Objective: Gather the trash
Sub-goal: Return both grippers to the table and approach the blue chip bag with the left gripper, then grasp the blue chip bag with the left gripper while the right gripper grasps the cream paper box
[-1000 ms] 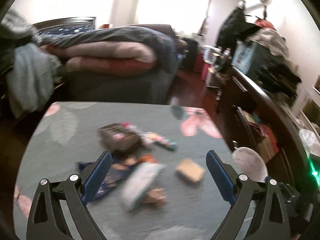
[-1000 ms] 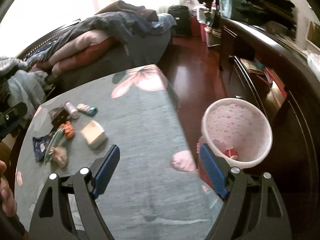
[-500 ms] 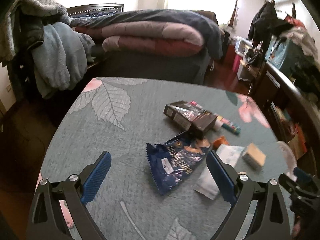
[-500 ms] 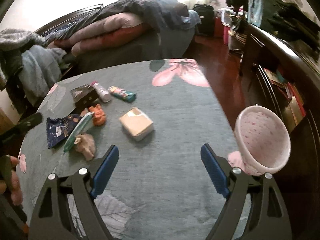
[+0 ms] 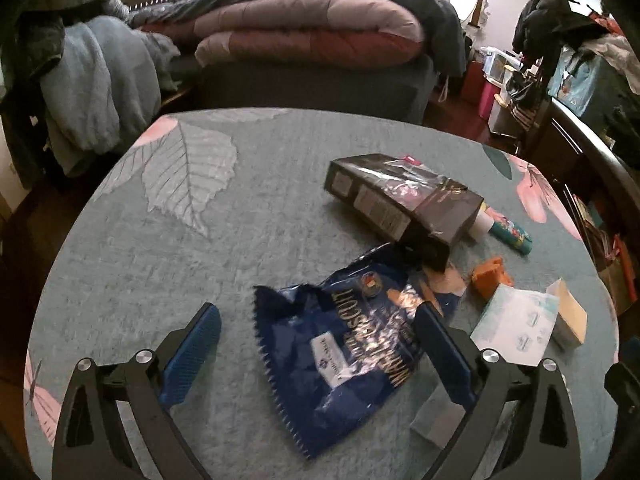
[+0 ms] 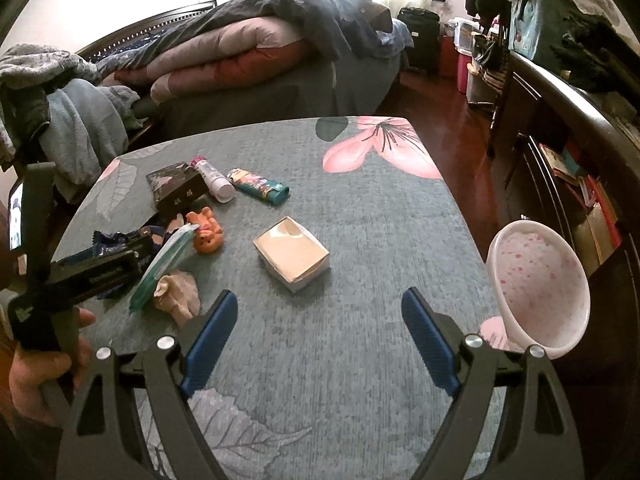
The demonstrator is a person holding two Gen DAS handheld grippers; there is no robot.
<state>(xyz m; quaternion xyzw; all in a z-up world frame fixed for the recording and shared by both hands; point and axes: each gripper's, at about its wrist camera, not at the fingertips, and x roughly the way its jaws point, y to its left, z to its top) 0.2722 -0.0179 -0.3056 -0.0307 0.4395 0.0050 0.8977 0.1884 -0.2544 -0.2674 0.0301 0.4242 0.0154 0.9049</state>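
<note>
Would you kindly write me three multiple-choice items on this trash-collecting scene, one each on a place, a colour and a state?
1. Where is the pink bin?
A. beyond the table's right edge
B. on the bed
C. in the middle of the table

2. What colour is the snack bag in front of the left tongs?
A. yellow
B. dark blue
C. white

3. How do the right tongs stand?
A. shut on the small box
B. shut on nothing
C. open, holding nothing

Answers:
1. A: in the right wrist view the bin sits off the table, over the floor.
2. B: its foil is dark blue with light lettering.
3. C: the blue pads are wide apart, and the small box lies beyond them.
</note>
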